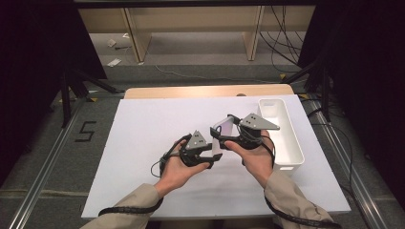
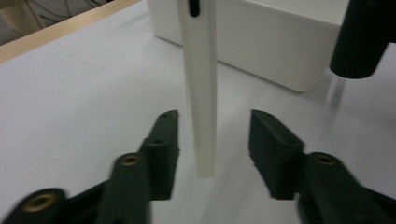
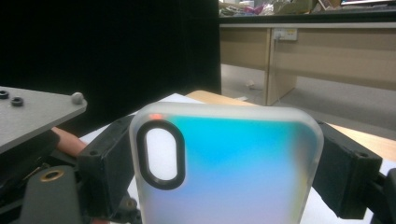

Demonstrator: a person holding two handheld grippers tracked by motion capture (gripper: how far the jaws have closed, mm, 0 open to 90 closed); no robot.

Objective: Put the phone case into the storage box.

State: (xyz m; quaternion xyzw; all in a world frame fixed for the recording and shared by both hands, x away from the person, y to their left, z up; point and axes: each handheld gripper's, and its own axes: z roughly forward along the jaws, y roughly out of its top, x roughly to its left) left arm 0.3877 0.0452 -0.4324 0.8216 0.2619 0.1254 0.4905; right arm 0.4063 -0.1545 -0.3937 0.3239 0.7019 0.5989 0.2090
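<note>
The right gripper clamps a phone case by its two long edges, above the middle of the white table sheet. In the right gripper view the case is frosted, with a blue-to-lilac sheen and a black-ringed oval camera cutout at its upper left; its lower part is cut off by the bottom edge of that view. From above, little of the case can be made out (a pale sliver ahead of the grey plate, the rest covered by the gripper and hand).

The left gripper sits just to the left of the right one, its jaws parted on either side of the case's thin edge with clear gaps, so its pads are not pressing on it. The near tips of those jaws are blurred.

A white bin stands on the right of the sheet, just beside the right hand; its inside is only partly visible.
</note>
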